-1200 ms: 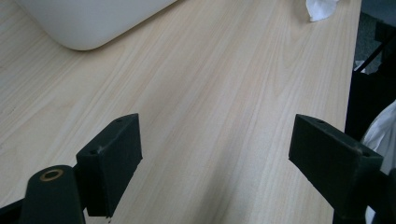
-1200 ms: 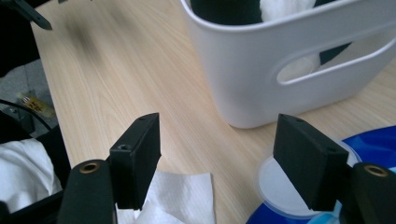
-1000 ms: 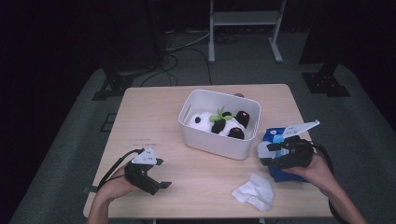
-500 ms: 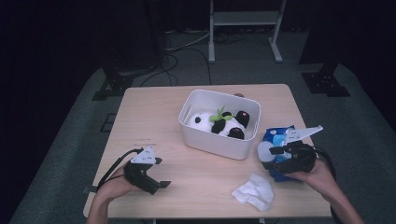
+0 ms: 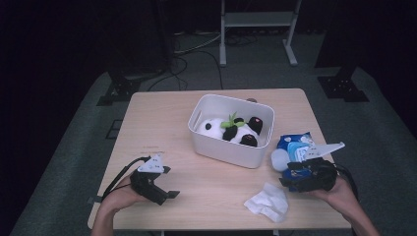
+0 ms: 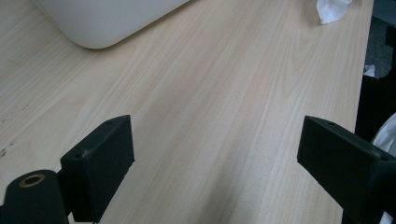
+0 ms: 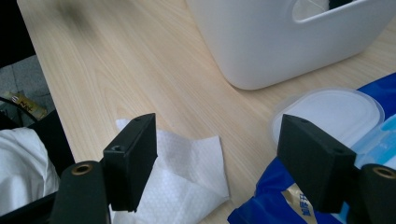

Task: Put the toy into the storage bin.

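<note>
Both jaws are held spread and empty: the left gripper [image 5: 158,189] over bare table [image 5: 167,123], the right gripper [image 7: 217,154] above a crumpled wipe [image 7: 182,182] beside the blue wipes pack [image 5: 295,147].

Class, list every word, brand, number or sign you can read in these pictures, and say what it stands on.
No text can be read for certain.
Blue wipes pack: a gold strip bears small characters in the right gripper view, too blurred to read.
The same pack in the high view: pale markings, too small to read.
White bin: no lettering seen.
</note>
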`<control>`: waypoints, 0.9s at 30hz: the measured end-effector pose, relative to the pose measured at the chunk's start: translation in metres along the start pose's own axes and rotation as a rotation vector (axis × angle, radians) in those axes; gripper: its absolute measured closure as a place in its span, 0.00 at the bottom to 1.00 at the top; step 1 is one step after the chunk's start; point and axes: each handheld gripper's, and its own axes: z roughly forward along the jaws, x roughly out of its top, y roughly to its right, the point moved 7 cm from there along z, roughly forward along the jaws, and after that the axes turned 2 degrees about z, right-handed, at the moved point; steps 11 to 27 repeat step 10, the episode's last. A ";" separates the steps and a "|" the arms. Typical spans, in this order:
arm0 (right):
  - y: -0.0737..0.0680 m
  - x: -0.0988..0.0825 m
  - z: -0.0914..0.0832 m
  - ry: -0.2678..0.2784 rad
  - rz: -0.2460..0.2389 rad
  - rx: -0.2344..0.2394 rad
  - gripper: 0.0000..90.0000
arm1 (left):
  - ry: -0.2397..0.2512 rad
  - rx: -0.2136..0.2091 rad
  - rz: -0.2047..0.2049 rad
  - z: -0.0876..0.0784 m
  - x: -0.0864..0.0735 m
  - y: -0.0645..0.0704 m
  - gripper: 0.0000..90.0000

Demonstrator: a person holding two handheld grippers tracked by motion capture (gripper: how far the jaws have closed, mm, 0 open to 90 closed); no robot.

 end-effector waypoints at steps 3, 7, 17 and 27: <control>0.001 -0.003 -0.002 0.007 0.008 -0.005 0.30 | -0.001 0.000 -0.001 0.000 0.000 0.000 0.11; 0.000 -0.007 -0.002 0.006 0.005 -0.014 0.30 | -0.001 -0.002 0.000 0.000 0.000 0.000 0.11; -0.001 -0.010 -0.002 0.006 0.004 -0.016 0.30 | -0.002 -0.003 0.001 0.000 -0.001 0.000 0.11; -0.001 -0.010 -0.002 0.006 0.004 -0.016 0.30 | -0.002 -0.003 0.001 0.000 -0.001 0.000 0.11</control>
